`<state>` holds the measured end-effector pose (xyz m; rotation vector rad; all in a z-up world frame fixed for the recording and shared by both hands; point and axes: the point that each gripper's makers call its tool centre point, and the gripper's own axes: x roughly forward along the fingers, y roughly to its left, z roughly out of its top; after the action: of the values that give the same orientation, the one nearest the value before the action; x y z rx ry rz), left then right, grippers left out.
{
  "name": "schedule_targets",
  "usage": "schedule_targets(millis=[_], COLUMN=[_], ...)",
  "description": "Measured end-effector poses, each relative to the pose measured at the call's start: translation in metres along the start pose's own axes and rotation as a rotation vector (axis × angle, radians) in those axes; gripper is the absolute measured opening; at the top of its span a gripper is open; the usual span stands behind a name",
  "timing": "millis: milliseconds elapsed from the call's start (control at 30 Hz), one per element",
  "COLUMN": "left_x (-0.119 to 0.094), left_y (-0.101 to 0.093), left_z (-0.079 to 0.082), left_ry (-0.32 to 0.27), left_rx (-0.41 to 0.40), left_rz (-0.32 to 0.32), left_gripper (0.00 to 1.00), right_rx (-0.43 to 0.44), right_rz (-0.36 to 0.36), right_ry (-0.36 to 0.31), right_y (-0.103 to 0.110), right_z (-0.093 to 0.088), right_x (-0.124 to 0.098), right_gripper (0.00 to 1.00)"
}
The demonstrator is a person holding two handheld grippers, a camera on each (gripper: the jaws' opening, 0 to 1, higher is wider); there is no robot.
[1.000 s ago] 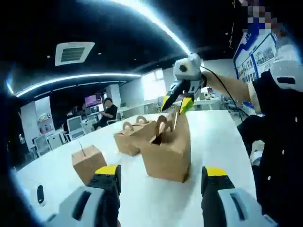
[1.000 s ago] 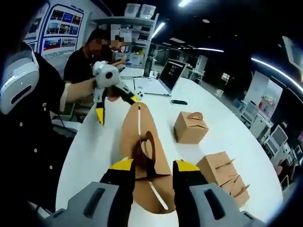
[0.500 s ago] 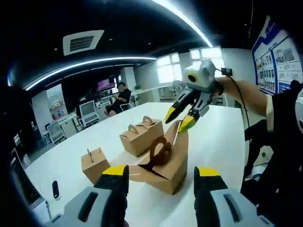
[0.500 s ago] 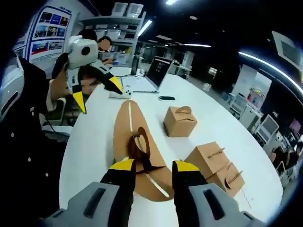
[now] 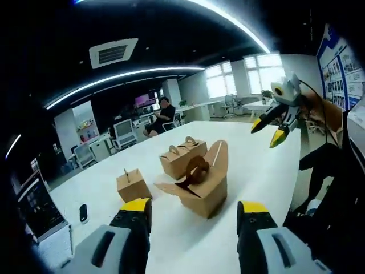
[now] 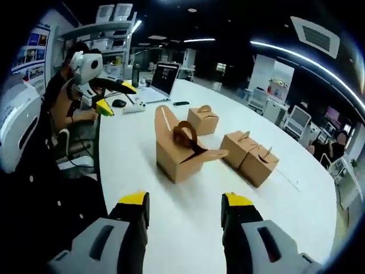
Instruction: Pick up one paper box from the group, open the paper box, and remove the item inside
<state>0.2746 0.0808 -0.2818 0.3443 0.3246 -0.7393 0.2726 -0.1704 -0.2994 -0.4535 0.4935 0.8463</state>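
Standing at frame centre on white worktop point(image 5: 256, 171): opened paper box point(image 5: 201, 184), flaps up. Left tongs point(image 5: 193, 212) and right tongs point(image 6: 185, 203) both apart, holding nothing, clear of box.

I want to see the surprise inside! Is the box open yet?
Partly. One paper box stands apart from the other boxes on the table with its flaps up. Both the left gripper and right gripper are open, holding nothing. Taking the item out is left.

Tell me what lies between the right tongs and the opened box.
Nothing: in the right gripper view, bare white table runs from the open right tongs to the opened box.
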Motion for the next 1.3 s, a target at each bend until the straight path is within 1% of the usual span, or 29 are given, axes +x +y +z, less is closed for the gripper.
schedule_targets(millis=[67, 167, 267, 300, 367, 433, 467, 533, 567, 600, 633, 667, 700, 733, 767, 800, 867, 900, 967, 1033, 1100, 1200, 1233, 1300], left_x=[0.002, 0.008, 0.013, 0.016, 0.023, 0.034, 0.041, 0.058, 0.063, 0.073, 0.076, 0.086, 0.094, 0.101, 0.108, 0.112, 0.123, 0.126, 0.131, 0.138, 0.144, 0.149, 0.151, 0.153], left_y=[-0.001, -0.005, -0.011, -0.014, -0.017, -0.019, -0.020, -0.021, -0.022, -0.020, -0.020, -0.019, -0.016, -0.012, -0.008, -0.008, -0.016, -0.018, -0.018, -0.018, -0.016, -0.015, -0.014, -0.016], left_z=[-0.006, -0.010, -0.005, -0.002, 0.004, 0.012, 0.016, 0.025, 0.026, 0.028, 0.028, 0.029, 0.027, 0.025, 0.024, 0.024, 0.022, 0.021, 0.020, 0.019, 0.021, 0.021, 0.020, 0.020], left_ry=[0.017, 0.041, 0.033, 0.032, 0.032, 0.033, 0.038, 0.050, 0.060, 0.086, 0.091, 0.112, 0.137, 0.163, 0.180, 0.187, 0.198, 0.203, 0.207, 0.213, 0.212, 0.214, 0.214, 0.213], left_rx=[-0.021, -0.020, -0.015, -0.015, -0.019, 0.012, 0.020, 0.068, 0.082, 0.124, 0.132, 0.152, 0.172, 0.193, 0.224, 0.249, 0.242, 0.239, 0.250, 0.271, 0.275, 0.270, 0.269, 0.272], left_rz=[-0.002, -0.010, -0.027, -0.037, -0.051, -0.067, -0.074, -0.104, -0.110, -0.119, -0.120, -0.130, -0.130, -0.117, -0.101, -0.102, -0.138, -0.152, -0.157, -0.162, -0.157, -0.159, -0.162, -0.169], left_gripper=[0.60, 0.59, 0.57, 0.54, 0.46, 0.42, 0.40, 0.38, 0.36, 0.35, 0.34, 0.32, 0.31, 0.30, 0.29, 0.29, 0.27, 0.26, 0.24, 0.24, 0.24, 0.23, 0.21, 0.20], right_rx=[0.013, -0.012, -0.022, -0.030, -0.045, -0.071, -0.070, -0.081, -0.095, -0.108, -0.130, -0.168, -0.203, -0.260, -0.300, -0.306, -0.296, -0.293, -0.308, -0.322, -0.333, -0.333, -0.333, -0.339], right_rz=[0.003, -0.001, 0.004, 0.009, 0.010, 0.016, 0.024, 0.046, 0.056, 0.063, 0.070, 0.080, 0.075, 0.071, 0.069, 0.072, 0.090, 0.116, 0.122, 0.128, 0.134, 0.147, 0.153, 0.161], right_ry=[-0.002, 0.003, -0.012, -0.022, -0.026, -0.035, -0.043, -0.052, -0.056, -0.055, -0.061, -0.074, -0.085, -0.119, -0.125, -0.118, -0.121, -0.129, -0.136, -0.143, -0.141, -0.132, -0.128, -0.111], right_y=[0.005, 0.007, 0.007, 0.007, 0.004, 0.001, 0.000, -0.001, -0.002, -0.002, -0.002, -0.003, -0.004, -0.005, -0.006, -0.006, -0.005, -0.003, -0.006, -0.009, -0.015, -0.022, -0.024, -0.028], right_z=[-0.006, -0.007, 0.001, 0.005, 0.011, 0.018, 0.022, 0.028, 0.032, 0.034, 0.037, 0.044, 0.051, 0.060, 0.064, 0.065, 0.073, 0.079, 0.086, 0.093, 0.098, 0.103, 0.105, 0.105], right_x=[-0.003, -0.002, -0.002, -0.002, 0.000, 0.002, 0.004, 0.009, 0.012, 0.014, 0.016, 0.021, 0.024, 0.027, 0.030, 0.033, 0.042, 0.048, 0.056, 0.064, 0.074, 0.088, 0.093, 0.103], right_gripper=[0.51, 0.51, 0.50, 0.49, 0.46, 0.46, 0.46, 0.46, 0.45, 0.45, 0.45, 0.45, 0.45, 0.43, 0.41, 0.40, 0.40, 0.39, 0.37, 0.37, 0.36, 0.34, 0.33, 0.32])
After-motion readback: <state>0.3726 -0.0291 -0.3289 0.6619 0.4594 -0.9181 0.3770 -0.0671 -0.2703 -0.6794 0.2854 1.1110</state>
